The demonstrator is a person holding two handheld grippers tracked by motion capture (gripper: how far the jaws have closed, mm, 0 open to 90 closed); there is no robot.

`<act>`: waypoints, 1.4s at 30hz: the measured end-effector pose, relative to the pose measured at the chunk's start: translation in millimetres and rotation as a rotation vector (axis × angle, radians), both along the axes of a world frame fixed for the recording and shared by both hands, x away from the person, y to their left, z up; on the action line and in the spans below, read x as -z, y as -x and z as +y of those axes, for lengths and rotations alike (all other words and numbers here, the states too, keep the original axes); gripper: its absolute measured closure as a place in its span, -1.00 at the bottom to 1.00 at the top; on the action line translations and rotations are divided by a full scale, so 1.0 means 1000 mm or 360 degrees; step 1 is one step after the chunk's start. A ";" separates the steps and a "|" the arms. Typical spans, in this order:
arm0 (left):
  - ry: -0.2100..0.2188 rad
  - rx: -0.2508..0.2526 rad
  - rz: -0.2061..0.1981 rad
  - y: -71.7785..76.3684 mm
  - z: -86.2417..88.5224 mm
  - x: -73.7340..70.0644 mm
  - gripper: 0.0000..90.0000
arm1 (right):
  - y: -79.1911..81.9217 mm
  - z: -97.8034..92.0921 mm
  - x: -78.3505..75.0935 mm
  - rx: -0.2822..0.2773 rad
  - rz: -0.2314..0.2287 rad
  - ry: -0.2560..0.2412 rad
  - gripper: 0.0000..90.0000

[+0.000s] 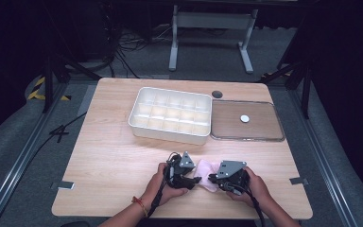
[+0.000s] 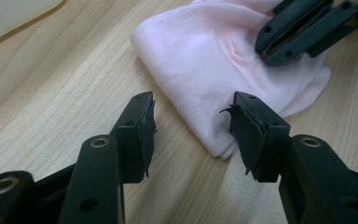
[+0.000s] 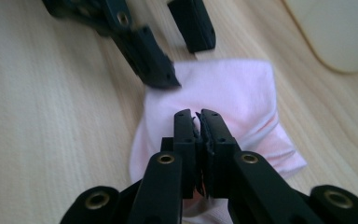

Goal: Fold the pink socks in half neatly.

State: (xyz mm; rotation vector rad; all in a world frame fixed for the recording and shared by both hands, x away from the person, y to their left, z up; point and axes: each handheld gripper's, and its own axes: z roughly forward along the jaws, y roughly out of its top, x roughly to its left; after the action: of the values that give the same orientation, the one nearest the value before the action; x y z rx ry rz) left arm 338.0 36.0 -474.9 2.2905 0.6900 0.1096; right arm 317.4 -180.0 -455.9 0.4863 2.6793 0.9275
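A folded pale pink cloth lies on the wooden table near its front edge, between my two grippers. My left gripper is open, and in the left gripper view its jaws straddle the cloth's near folded corner without closing on it. My right gripper comes in from the other side. Its jaws are shut on a pinch of the cloth, which puckers around the tips. The right gripper also appears at the top right of the left gripper view. The left gripper appears at the top of the right gripper view.
A white compartment box sits at the table's middle back. Beside it on the right lies a flat clear-rimmed tray holding a small white disc. A round cable hole is behind them. Bare wood stretches to the left.
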 end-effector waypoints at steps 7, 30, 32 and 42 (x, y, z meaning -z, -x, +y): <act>0.0075 -0.0002 0.0060 -0.006 0.000 0.001 0.23 | -0.009 -0.003 0.008 0.0042 0.0119 -0.0082 0.97; 0.0248 0.0061 0.0008 -0.007 0.004 -0.011 0.87 | -0.012 0.007 0.009 0.0058 0.0079 -0.0093 0.97; 0.0255 0.0078 0.0007 -0.007 0.004 -0.012 0.87 | -0.012 0.010 0.010 0.0054 0.0078 -0.0098 0.97; 0.0233 0.0071 -0.0035 -0.006 0.005 -0.016 0.88 | -0.013 0.011 0.005 0.0067 0.0038 -0.0148 0.82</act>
State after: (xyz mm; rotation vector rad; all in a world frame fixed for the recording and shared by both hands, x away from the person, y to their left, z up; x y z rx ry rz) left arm 344.1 41.3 -458.5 2.1598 0.6146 0.0613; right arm 330.4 -168.7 -460.7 0.5746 2.6453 1.0438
